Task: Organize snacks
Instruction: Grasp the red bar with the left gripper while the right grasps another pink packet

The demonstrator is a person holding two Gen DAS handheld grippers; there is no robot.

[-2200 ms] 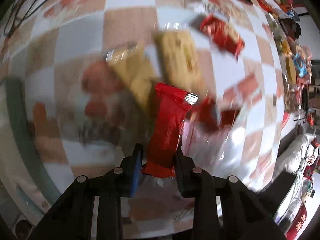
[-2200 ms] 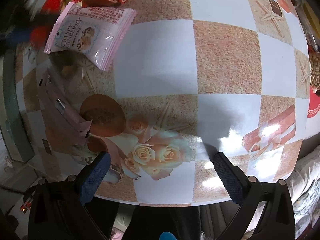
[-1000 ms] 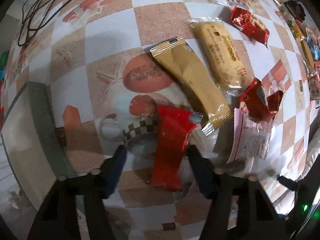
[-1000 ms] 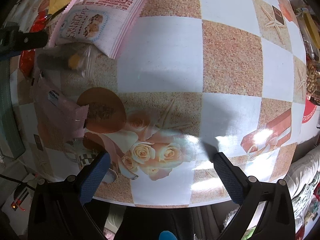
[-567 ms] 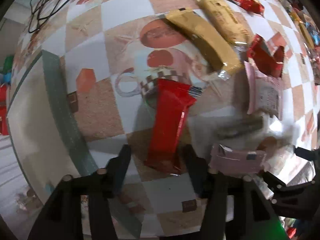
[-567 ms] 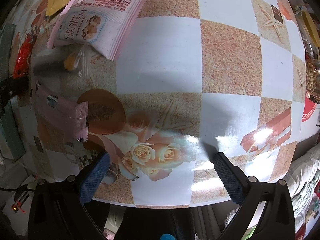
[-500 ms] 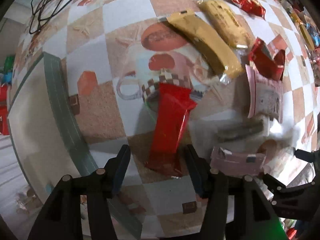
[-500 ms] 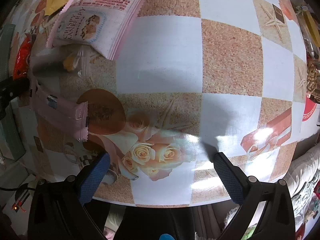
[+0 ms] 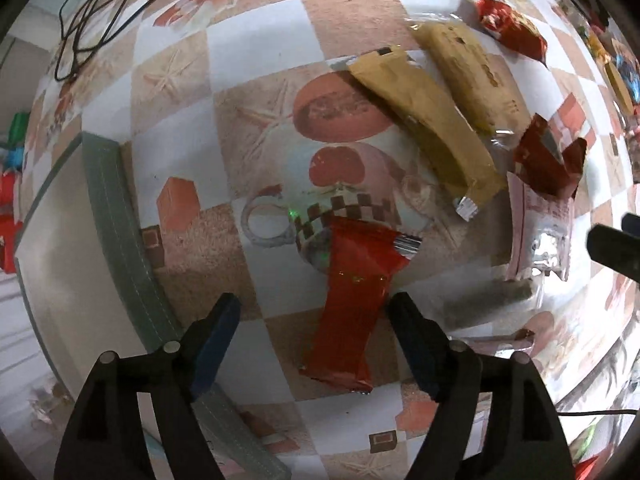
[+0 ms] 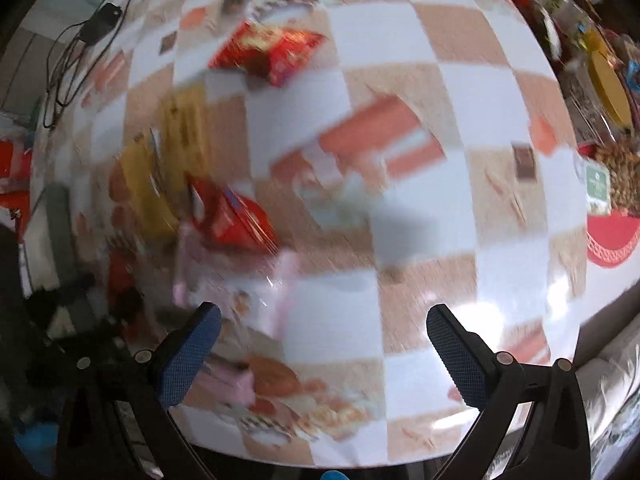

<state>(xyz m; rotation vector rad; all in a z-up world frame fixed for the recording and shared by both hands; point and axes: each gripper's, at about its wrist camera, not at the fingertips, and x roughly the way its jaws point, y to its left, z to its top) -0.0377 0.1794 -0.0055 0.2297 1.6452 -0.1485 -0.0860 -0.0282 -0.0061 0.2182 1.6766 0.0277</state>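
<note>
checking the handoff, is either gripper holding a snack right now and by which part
Nothing is held. The left gripper is open around the red packet on the table; the right gripper is open and empty.

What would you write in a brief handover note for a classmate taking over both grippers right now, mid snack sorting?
Left gripper: jaws open, holding nothing; the red snack bar lies flat on the checkered tablecloth between them.
Right gripper: jaws open wide and empty; its view is motion-blurred.
Done: the red bar lies near two yellow packets, a plain yellow wrapper and a clear-wrapped yellow biscuit pack, side by side.
Left: a crumpled red wrapper lies on a pink packet; a red pouch and other snacks lie farther back, unsorted.
</note>
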